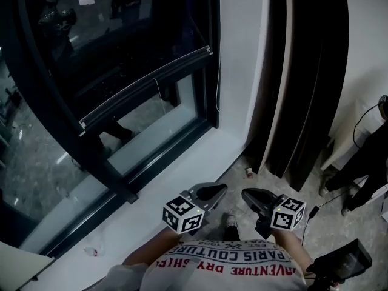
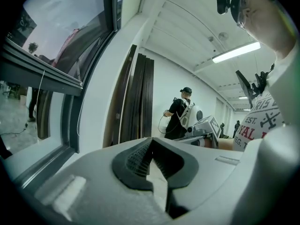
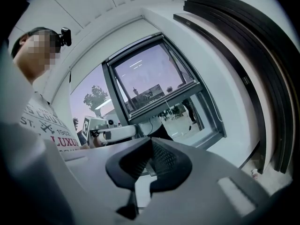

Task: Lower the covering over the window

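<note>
1. The dark window blind's curved, pale-edged bottom rail (image 1: 145,88) hangs partway down the black-framed window (image 1: 91,156), well above the white sill (image 1: 176,180).
2. I judge the rail stiff and light and the fabric above it soft. It should come down on a steady, even pull.
3. The best hold, I think, is the thin white pull cord (image 1: 159,94) dangling near the rail's middle, though it looks small and slippery. Otherwise I'd take the rail itself.
4. My left gripper (image 1: 212,192) and right gripper (image 1: 253,195) are both pressed together on nothing, low by my chest and well apart from the rail.
5. The floor is grey concrete (image 1: 330,226), and dark wooden panels (image 1: 303,71) lean on the white wall.
</note>
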### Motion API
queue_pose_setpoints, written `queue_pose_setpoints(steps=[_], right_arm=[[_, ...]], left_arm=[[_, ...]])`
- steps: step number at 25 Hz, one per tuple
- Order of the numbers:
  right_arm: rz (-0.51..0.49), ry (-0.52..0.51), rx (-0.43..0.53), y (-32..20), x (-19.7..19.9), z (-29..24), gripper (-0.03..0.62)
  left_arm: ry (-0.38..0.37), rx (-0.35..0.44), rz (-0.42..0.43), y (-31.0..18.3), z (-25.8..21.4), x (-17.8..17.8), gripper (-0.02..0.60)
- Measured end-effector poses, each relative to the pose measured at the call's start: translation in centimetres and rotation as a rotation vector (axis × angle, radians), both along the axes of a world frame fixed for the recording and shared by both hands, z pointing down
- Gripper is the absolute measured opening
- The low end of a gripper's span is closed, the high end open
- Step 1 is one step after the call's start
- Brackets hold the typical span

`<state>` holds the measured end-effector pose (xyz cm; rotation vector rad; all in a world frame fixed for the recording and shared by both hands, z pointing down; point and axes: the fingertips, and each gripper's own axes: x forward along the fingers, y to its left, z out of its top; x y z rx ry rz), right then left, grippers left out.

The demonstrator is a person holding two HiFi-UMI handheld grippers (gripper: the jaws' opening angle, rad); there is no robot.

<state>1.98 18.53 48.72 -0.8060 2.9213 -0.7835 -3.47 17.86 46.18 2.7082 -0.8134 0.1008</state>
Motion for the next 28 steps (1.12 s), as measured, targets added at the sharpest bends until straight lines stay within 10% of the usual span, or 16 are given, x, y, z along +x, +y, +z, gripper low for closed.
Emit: queue_pose_setpoints(steps=[14,28], right_arm=[[0.002,-0.033,0.029,-23.8,9.5,-1.5,0.002],[-0.02,-0.04,0.056,-33.3,10.9,-2.5,0.002]], left_arm=[[-0.006,0.031,-0.002,-23.5,-2.2,9.1,0.002],[-0.008,0.072,-0.046,-33.5,-3.5,9.7,0.002]])
